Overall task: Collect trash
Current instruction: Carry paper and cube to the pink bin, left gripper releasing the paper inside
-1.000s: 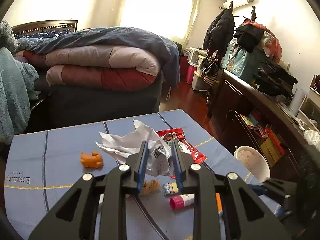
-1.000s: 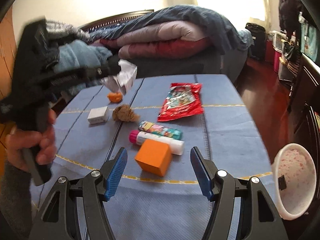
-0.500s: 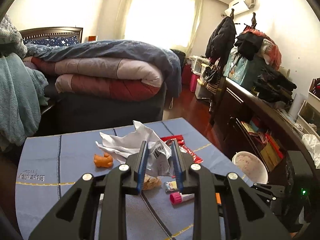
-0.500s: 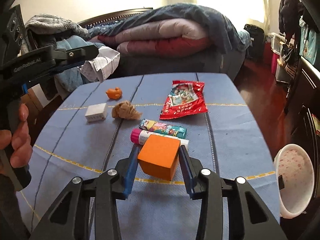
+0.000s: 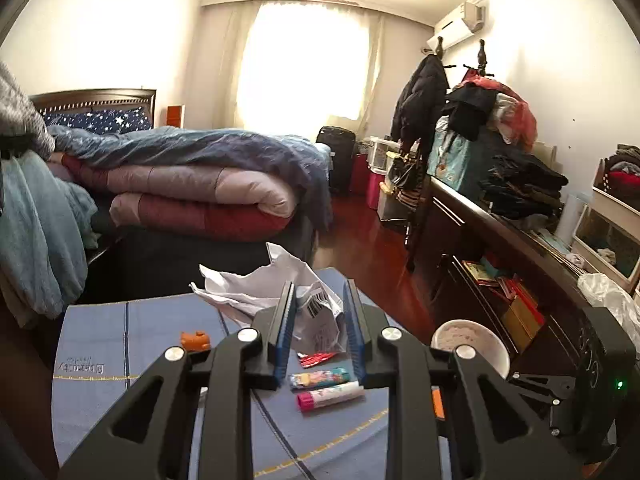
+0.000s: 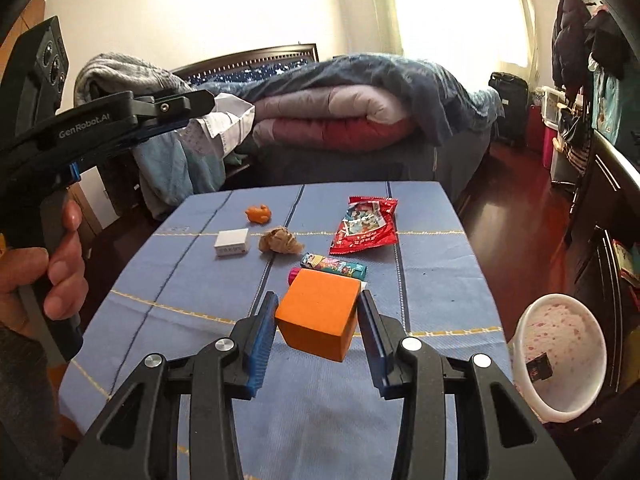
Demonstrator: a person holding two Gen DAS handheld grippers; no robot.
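Observation:
My left gripper (image 5: 318,320) is shut on a crumpled white paper (image 5: 280,292) and holds it high above the blue table (image 5: 120,360); it also shows in the right wrist view (image 6: 224,124). My right gripper (image 6: 316,328) is shut on an orange block (image 6: 318,314), lifted just off the table (image 6: 440,280). A white bin (image 6: 560,356) stands off the table's right edge, with a dark scrap inside. A red snack wrapper (image 6: 366,226), a brown paper ball (image 6: 280,241) and a small colourful wrapper (image 6: 334,266) lie on the table.
A white box (image 6: 232,243), an orange toy (image 6: 259,213) and a pink-capped glue stick (image 5: 328,394) also lie on the table. A bed with folded quilts (image 6: 340,120) stands behind it. A dark cabinet (image 5: 500,260) runs along the right.
My left gripper has risen higher with the paper. My right gripper has closed on the orange block and lifted it slightly.

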